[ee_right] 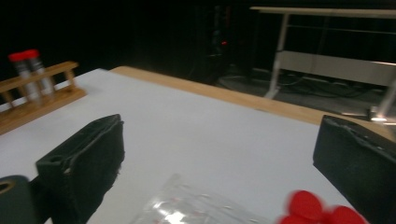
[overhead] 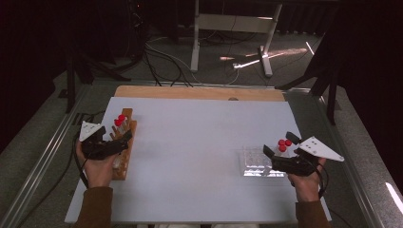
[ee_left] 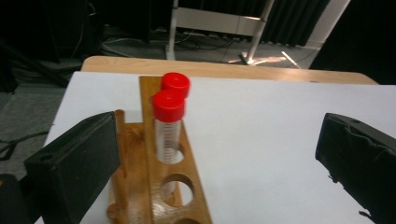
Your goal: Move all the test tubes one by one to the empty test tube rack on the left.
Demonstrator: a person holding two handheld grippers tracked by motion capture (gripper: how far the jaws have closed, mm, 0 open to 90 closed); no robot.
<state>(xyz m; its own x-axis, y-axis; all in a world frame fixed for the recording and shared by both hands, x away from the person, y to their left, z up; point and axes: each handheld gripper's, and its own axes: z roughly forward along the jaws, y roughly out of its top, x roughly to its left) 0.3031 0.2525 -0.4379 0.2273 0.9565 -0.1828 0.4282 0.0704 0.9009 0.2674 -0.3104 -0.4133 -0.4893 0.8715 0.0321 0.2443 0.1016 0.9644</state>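
My left gripper (overhead: pixel 124 138) sits over the wooden rack (overhead: pixel 124 147) at the left edge of the white table (overhead: pixel 199 156), and its jaws are spread wide with nothing between the pads. From the left gripper view, the two black jaws stand far apart at either side, and the rack runs up between them, nearer the left one. Two tubes with red caps (ee_left: pixel 169 122) stand upright in the rack's far holes, one just behind the other. The nearer holes of the rack (ee_left: pixel 175 191) are empty, and the jaws touch neither tube.

My right gripper (overhead: pixel 280 148) hovers at the right side of the table, above a clear plastic tray (overhead: pixel 254 164). Its jaws are also spread apart and pinch nothing. In the high view, a small cluster of red caps (overhead: pixel 284 145) shows between them, just beside the tray. In the right gripper view, those red caps (ee_right: pixel 317 210) are blurred at the bottom edge, with the clear tray (ee_right: pixel 196 207) to their left, and I cannot tell whether the tubes under them stand in the tray. Far off at the left of that view, the wooden rack (ee_right: pixel 37 98) and its two capped tubes (ee_right: pixel 28 74) are well apart from this gripper.
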